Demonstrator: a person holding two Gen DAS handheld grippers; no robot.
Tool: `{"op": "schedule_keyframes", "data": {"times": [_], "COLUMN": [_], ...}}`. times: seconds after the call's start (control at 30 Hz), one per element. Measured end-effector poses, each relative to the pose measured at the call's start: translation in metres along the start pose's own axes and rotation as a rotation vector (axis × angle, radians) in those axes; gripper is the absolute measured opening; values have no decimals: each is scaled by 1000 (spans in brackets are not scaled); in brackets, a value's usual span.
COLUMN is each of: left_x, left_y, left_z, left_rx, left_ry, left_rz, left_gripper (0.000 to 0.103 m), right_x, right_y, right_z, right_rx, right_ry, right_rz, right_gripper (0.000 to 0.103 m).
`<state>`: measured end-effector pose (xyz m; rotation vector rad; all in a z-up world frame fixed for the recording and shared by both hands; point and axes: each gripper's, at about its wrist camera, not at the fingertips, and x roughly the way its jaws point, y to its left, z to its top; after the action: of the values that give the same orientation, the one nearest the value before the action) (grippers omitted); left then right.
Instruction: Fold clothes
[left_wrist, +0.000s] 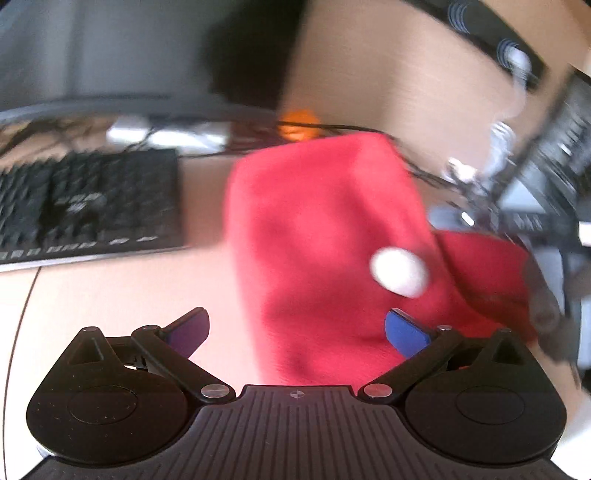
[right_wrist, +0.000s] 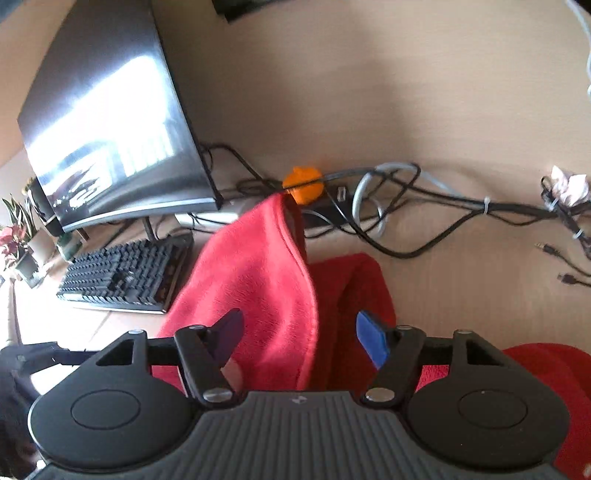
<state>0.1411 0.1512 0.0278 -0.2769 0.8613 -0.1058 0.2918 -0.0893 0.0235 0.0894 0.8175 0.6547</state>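
A red fleece garment with a white round patch lies on the pale wooden desk. The left wrist view is blurred by motion. My left gripper is open, its blue pads set wide apart, with the red cloth between and beyond them. In the right wrist view a fold of the red garment stands up in front of my right gripper, which is open with the cloth edge between its spread fingers. More red cloth lies at lower right.
A black keyboard and a monitor stand on the left. A tangle of black and grey cables with an orange clip runs along the back. Small potted plants sit at the far left.
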Motion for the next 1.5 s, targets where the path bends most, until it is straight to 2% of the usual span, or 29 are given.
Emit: {"op": "schedule_keyframes", "data": {"times": [0.1,0.23,0.43,0.5,0.6,0.7,0.8,0.87,0.93,1.07,1.13,1.2,1.3,1.37,1.43,1.5], "left_x": [18,39,54,59,64,59,48,43,46,52,48,43,37,36,35,35], "left_y": [7,5,3,-1,-17,-40,-65,-78,-84,-85,-82,-80,-82,-88,-95,-102], "left_z": [5,9,20,24,31,41,52,54,52,44,43,44,46,44,42,40], "left_rx": [-31,-12,-24,-14,27,91,181,243,288,318,302,288,278,284,289,294], "left_ry": [49,99,113,113,108,82,29,4,13,42,39,28,19,23,27,31], "left_rz": [-15,-20,-63,-81,-98,-149,-215,-226,-200,-91,-71,-73,-100,-114,-128,-142], "left_gripper": [103,103,103,103,103,103,103,103,103,103,103,103,103,103,103,103], "right_x": [18,36,70,76,75,62,34,16,6,5,2,-6,-12,-10,-2,7], "right_y": [-13,-23,-30,-27,-26,-29,-34,-42,-53,-64,-66,-66,-54,-44,-39,-35], "right_z": [-3,0,0,-2,-2,1,3,2,-2,-12,-10,-1,19,34,46,54], "right_rx": [40,67,93,74,88,183,249,273,279,173,137,138,95,50,30,21], "right_ry": [24,29,99,121,133,132,74,26,9,50,46,1,-104,-156,-166,-155], "right_rz": [25,72,145,171,220,312,336,313,251,-28,-93,-80,-61,-52,-18,24], "right_gripper": [69,78,78,82,84,84,84,83,83,81,80,75,63,42,35,34]}}
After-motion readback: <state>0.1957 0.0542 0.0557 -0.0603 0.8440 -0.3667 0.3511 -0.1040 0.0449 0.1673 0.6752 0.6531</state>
